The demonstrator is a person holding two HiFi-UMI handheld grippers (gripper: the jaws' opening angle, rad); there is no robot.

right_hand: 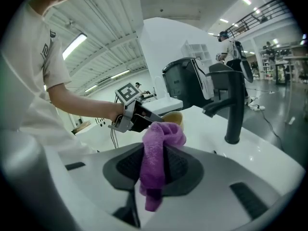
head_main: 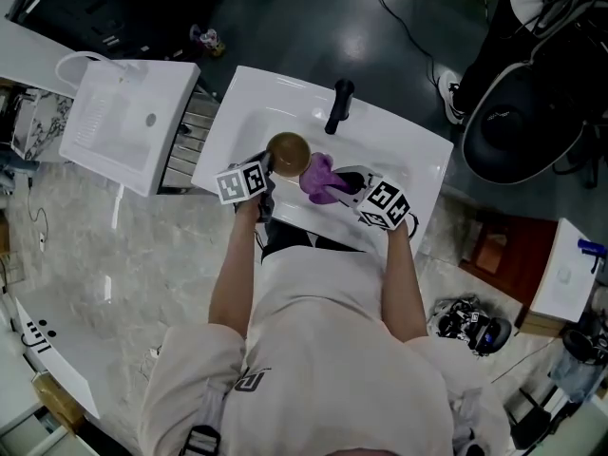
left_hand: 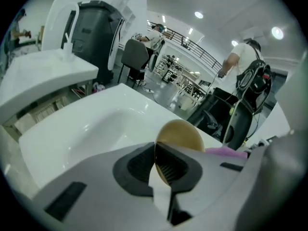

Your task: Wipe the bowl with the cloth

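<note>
While the left gripper (head_main: 267, 166) clamps the bowl (head_main: 288, 153) by its rim mid-frame, the right gripper (head_main: 348, 186) pinches the purple cloth (head_main: 320, 178). Firm, circling pressure inside should clean best.

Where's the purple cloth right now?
In the head view, the purple cloth is pinched in the right gripper over the sink, just right of the bowl the left gripper holds.

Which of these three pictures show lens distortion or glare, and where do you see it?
Head view: little bending, a sheen on the dark floor. Left gripper view: fisheye curve, black corners, bright ceiling lights. Right gripper view: same fisheye, black corners.
</note>
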